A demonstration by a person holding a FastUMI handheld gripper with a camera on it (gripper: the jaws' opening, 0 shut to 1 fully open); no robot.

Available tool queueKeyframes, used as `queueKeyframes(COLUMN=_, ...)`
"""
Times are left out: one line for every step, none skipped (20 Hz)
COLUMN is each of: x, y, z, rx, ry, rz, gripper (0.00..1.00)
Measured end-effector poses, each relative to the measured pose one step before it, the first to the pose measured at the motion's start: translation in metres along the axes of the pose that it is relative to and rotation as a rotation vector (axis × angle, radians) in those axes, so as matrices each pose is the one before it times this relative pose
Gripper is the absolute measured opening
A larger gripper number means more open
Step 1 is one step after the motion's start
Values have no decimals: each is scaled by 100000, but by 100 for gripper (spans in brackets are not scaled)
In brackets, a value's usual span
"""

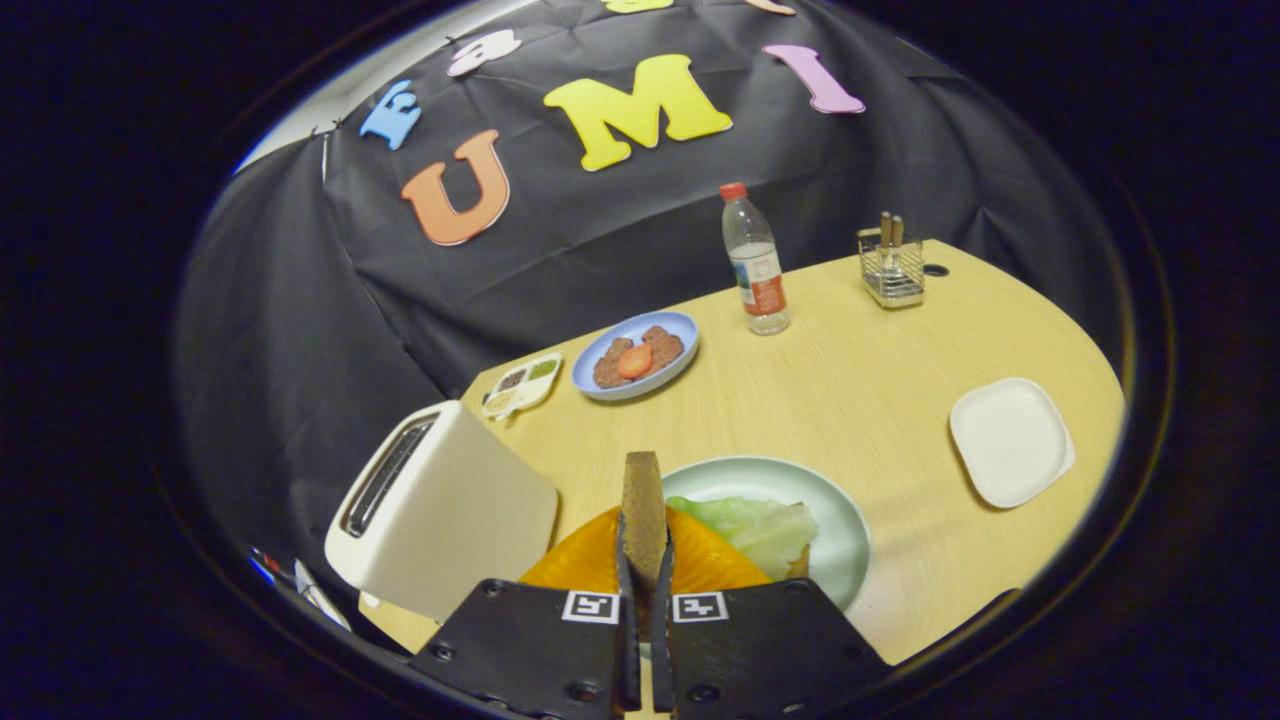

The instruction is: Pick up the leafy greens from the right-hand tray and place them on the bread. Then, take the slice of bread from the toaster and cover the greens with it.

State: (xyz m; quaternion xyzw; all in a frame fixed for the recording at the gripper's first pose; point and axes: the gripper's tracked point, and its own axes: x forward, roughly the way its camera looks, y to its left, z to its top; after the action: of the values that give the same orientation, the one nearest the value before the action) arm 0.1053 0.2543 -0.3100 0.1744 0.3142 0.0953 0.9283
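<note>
My gripper (pixel 645 545) is shut on a brown slice of bread (pixel 643 500), held upright and edge-on between both fingers. It hangs above the table, right of the cream toaster (pixel 440 500), whose slots look empty. Just ahead and to the right lies a pale green plate (pixel 835 520) carrying the leafy greens (pixel 755 525). A brown corner of bread (pixel 797 565) peeks out from under the greens. The white square tray (pixel 1010 440) further right is bare.
An orange ribbed dish (pixel 590 560) lies under the fingers, beside the green plate. Beyond are a blue plate (pixel 600 385) of brown food with a red slice, a small condiment tray (pixel 522 385), a water bottle (pixel 755 265) and a wire caddy (pixel 892 268).
</note>
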Motion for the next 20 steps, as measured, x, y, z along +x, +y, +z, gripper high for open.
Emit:
queueKeyframes(x=52, y=-614, z=12, rx=-607, ry=-13, rz=-292, gripper=5)
queueKeyframes(x=146, y=-509, z=1, rx=-778, ry=153, rz=-171, gripper=5)
queueKeyframes(x=3, y=-485, z=126, rx=-907, ry=-40, rz=-114, gripper=6)
queueKeyframes(x=93, y=-413, z=118, rx=-1049, ry=-135, rz=-163, gripper=6)
queueKeyframes(x=105, y=-427, z=8, rx=-1088, ry=-32, rz=-177, gripper=10)
queueKeyframes(x=201, y=-588, z=-2, rx=-1433, ry=-41, rz=-584, gripper=11)
queueKeyframes(x=352, y=-550, z=-102, rx=-1165, ry=277, rz=-567, gripper=15)
queueKeyframes(x=202, y=-596, z=-34, rx=-1136, ry=260, rz=-836, gripper=19)
queueKeyframes(x=114, y=-561, z=-189, rx=-512, ry=567, rz=-608, gripper=32)
queueKeyframes(x=282, y=-551, z=-234, rx=-541, ry=644, rz=-860, gripper=32)
queueKeyframes(x=119, y=-741, z=-32, rx=-1423, ry=312, rz=-1495, gripper=39)
queueKeyframes(x=170, y=-353, z=-90, rx=-1179, ry=332, rz=-211, gripper=46)
queueKeyframes(x=132, y=-388, z=-149, rx=-1401, ry=429, rz=-562, gripper=50)
queueKeyframes(x=157, y=-425, z=-105, rx=-1550, ry=552, rz=-651, gripper=54)
queueKeyframes(x=-172, y=-609, z=50, rx=-1756, ry=-242, rz=-1316, gripper=59)
queueKeyframes(x=62, y=-331, z=223, rx=-1339, ry=-382, rz=-323, gripper=61)
queueKeyframes(x=-245, y=-153, z=276, rx=-803, ry=-518, rz=295, gripper=66)
queueKeyframes(x=-169, y=-27, z=322, rx=-871, ry=-587, rz=269, gripper=71)
queueKeyframes(x=-465, y=-105, z=440, rx=-894, ry=-1001, rz=439, gripper=78)
queueKeyframes(x=-534, y=-35, z=756, rx=-938, ry=-1757, rz=642, gripper=81)
